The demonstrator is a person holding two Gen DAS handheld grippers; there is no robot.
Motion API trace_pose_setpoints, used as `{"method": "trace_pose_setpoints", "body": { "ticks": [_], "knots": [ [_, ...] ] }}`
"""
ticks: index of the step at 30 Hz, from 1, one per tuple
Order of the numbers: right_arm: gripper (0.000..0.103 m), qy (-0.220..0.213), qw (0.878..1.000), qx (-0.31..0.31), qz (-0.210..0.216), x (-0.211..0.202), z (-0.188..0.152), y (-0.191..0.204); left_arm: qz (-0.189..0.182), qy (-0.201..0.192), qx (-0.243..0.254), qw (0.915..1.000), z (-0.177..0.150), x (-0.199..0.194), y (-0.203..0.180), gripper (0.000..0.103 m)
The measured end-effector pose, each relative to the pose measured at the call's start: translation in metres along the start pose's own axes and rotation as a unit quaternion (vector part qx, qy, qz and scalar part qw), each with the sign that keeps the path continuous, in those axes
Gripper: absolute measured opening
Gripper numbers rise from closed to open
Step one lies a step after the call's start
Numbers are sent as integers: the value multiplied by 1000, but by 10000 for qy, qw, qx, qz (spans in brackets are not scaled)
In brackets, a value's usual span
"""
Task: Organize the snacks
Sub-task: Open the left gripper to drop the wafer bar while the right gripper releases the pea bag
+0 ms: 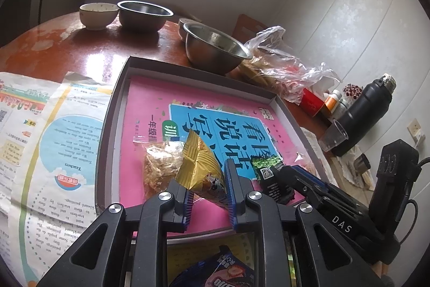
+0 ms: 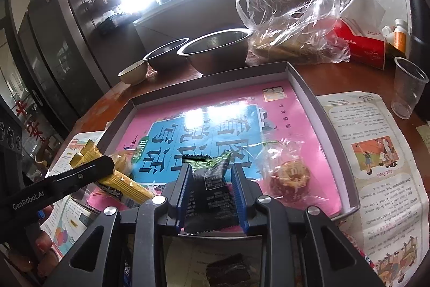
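Presently catalogued, one table point(image 1: 88, 50), one shallow grey tray point(image 2: 309, 88) lined with a pink book cover point(image 1: 150, 104), and several snacks.

Item, left gripper point(image 1: 208, 179): jaws nearly shut, closed on a gold snack packet point(image 1: 199, 163) held over the near edge of the tray. A clear-wrapped crumbly cake point(image 1: 161, 163) lies in the tray just left of it.

Item, right gripper point(image 2: 212, 182): jaws narrowly parted, with a black-and-green snack packet point(image 2: 209, 187) between the pads; whether the pads press on it cannot be told. The packet is held over the near edge of the tray. A wrapped round pastry point(image 2: 290, 179) lies in the tray just to its right.

Hazards noted: both packets are held side by side, near each other, so a release of either may be fouled by the other gripper. The right-hand packet is judged loosely gripped and may slip out short of the tray, onto the rim or the newspaper point(image 2: 376, 141). Crushing of the wrapped cake is possible if the gold packet is set down on it.

Views compared: the round pastry, and a person's fingers point(image 2: 43, 244) on the left tool, are shown only by the right wrist view. A black flask point(image 1: 365, 109) at far right, and a blue packet point(image 1: 215, 270) below the near rim, are shown only by the left wrist view.
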State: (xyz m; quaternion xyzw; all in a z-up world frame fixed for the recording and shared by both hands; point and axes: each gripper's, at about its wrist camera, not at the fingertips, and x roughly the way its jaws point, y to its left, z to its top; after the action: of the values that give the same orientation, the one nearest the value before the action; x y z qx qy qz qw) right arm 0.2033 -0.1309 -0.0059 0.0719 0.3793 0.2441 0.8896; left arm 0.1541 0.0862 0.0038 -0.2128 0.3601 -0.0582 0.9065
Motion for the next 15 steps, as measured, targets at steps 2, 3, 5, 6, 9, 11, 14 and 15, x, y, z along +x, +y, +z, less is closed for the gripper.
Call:
{"method": "trace_pose_setpoints", "body": {
  "ticks": [2,3,5,6,9,11,14,15],
  "knots": [
    [30,-8,10000,0,-13,-2,-1,-1,-11,-3,22,10000,0,0,-1,21],
    [30,-13,10000,-2,-17,-2,-1,-1,-20,5,41,10000,-1,0,-2,21],
    [30,-28,10000,-23,-31,-3,-1,-1,-35,10,58,10000,-1,0,-3,21],
    [30,-34,10000,-37,-44,-4,-1,0,-25,13,76,10000,-1,1,-4,22],
    [30,-36,10000,-69,-52,-5,-2,2,20,11,103,9999,-1,1,-5,22],
    [30,-46,9999,-83,-55,-6,-3,3,50,3,139,9999,-1,1,-7,22],
    [30,-44,9999,-116,-60,-7,-5,4,106,-22,208,9997,-2,1,-10,22],
    [30,-43,9999,-116,-63,-7,-5,4,121,-30,229,9997,-3,1,-11,23]
  ]
}}
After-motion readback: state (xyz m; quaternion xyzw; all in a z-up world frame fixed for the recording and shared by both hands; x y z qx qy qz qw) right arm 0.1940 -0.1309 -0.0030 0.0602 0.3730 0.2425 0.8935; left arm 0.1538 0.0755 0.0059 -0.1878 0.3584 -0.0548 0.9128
